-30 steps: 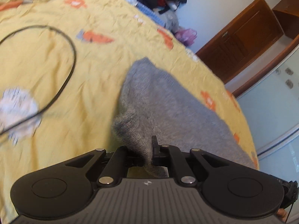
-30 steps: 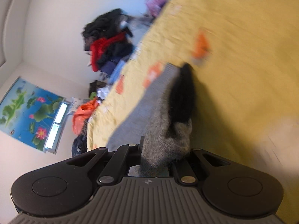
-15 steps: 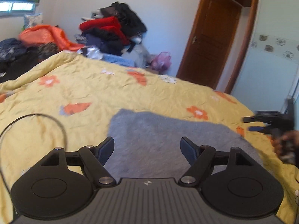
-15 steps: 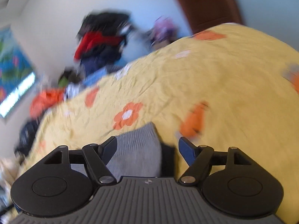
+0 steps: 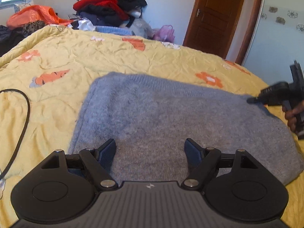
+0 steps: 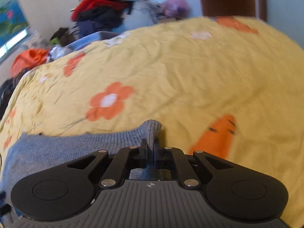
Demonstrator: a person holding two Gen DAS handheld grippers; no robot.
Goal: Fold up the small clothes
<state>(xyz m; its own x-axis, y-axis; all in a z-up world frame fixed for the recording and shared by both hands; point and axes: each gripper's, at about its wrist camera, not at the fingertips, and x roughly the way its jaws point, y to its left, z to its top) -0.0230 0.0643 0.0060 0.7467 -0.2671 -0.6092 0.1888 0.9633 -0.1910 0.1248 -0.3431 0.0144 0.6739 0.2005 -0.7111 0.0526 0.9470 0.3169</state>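
Note:
A grey knitted sweater (image 5: 161,117) lies folded and flat on the yellow flowered bedspread (image 5: 95,57). My left gripper (image 5: 151,149) is open and empty, hovering over the sweater's near edge. My right gripper (image 6: 150,145) is shut on the sweater's far right corner (image 6: 152,129), pinching the ribbed hem. In the left wrist view the right gripper (image 5: 254,100) shows at the right edge, its tip on that corner. The sweater also shows in the right wrist view (image 6: 57,148), stretching left.
A black cable (image 5: 24,117) loops on the bedspread left of the sweater. A pile of clothes (image 5: 106,7) and an orange bag (image 5: 34,15) lie behind the bed. A wooden door (image 5: 214,15) stands at back right.
My left gripper let go of the sweater, opened and drew back. My right gripper opened, then shut again on the sweater's far right corner. The sweater now lies flat.

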